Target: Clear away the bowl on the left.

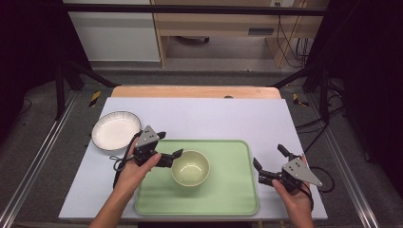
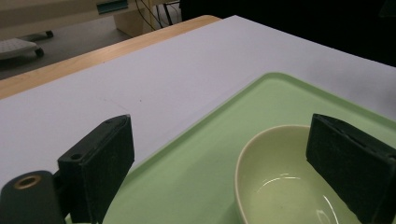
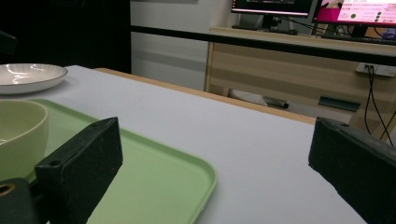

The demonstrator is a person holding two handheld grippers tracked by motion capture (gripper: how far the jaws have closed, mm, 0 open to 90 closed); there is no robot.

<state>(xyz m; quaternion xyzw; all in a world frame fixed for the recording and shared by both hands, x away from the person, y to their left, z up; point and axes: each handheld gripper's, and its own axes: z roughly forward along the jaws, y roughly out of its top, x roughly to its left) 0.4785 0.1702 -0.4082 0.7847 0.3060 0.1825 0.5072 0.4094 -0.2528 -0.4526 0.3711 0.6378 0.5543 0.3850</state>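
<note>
Looking down on one table under a pale sheet, with one green tray lying at the near middle. Sitting on that tray, left of its centre: one pale green bowl, upright and empty. Resting off the tray on the sheet, far left: one white plate, well apart from the bowl. Counting two grippers, one in each hand. Hovering at the tray's left edge, just beside the bowl: the left gripper, jaws spread wide, pinching nothing. Showing in the left gripper view, the bowl lying low between the two black pads, its rim partly tucked behind the right-hand pad, though whether that pad is touching the rim cannot be told; left-hand pad standing clear over the tray edge. Holding off at the near right, just past the tray's right edge: the right gripper, jaws likewise spread wide, gripping nothing. Seeing from the right gripper view the tray's corner between the pads, the bowl at the left edge, the plate farther off at the far left, bare sheet stretching ahead. Also catching two monitors glowing on a desk behind the table.
</note>
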